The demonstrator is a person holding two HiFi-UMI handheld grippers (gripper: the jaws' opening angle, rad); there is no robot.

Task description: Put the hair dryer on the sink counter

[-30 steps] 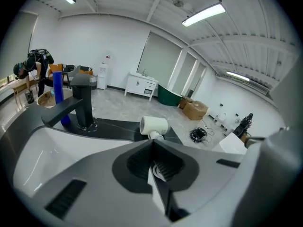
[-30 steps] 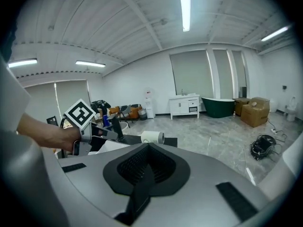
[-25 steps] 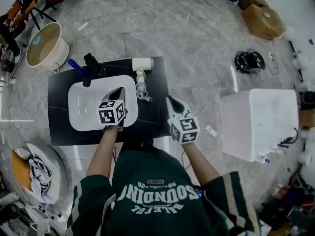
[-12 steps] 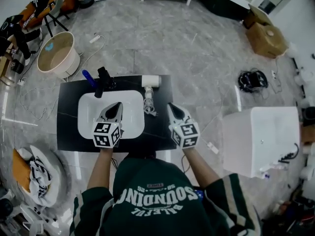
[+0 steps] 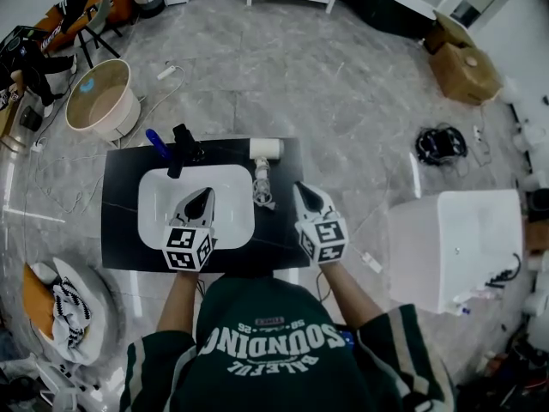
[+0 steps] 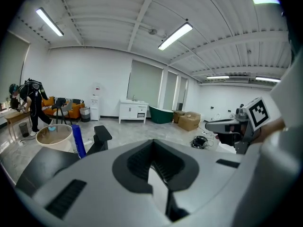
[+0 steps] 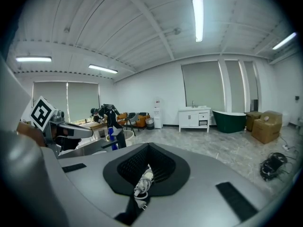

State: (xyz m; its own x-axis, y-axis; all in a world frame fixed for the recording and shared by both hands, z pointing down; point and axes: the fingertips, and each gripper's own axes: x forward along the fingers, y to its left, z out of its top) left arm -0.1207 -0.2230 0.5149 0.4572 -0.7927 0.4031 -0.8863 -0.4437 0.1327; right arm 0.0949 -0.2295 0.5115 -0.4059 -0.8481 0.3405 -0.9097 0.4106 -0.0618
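Observation:
A white hair dryer (image 5: 265,148) lies on the black sink counter (image 5: 120,230) at its far right, with its handle and coiled cord (image 5: 263,194) trailing toward me beside the white basin (image 5: 154,197). My left gripper (image 5: 201,201) hovers over the basin, shut and empty; it shows in its own view (image 6: 152,143) too. My right gripper (image 5: 306,196) sits at the counter's right edge, jaws together with nothing in them. In the right gripper view (image 7: 149,149) the cord (image 7: 143,181) shows past the jaws, apart from them.
A black faucet (image 5: 183,144) and a blue bottle (image 5: 155,137) stand behind the basin. A beige tub (image 5: 101,101) sits on the floor at far left, a white cabinet (image 5: 455,230) to the right. A cable coil (image 5: 442,142) and cardboard box (image 5: 467,65) lie beyond.
The head view has shifted. Both grippers have drawn back a little toward me. The hair dryer has stayed where it lies on the counter.

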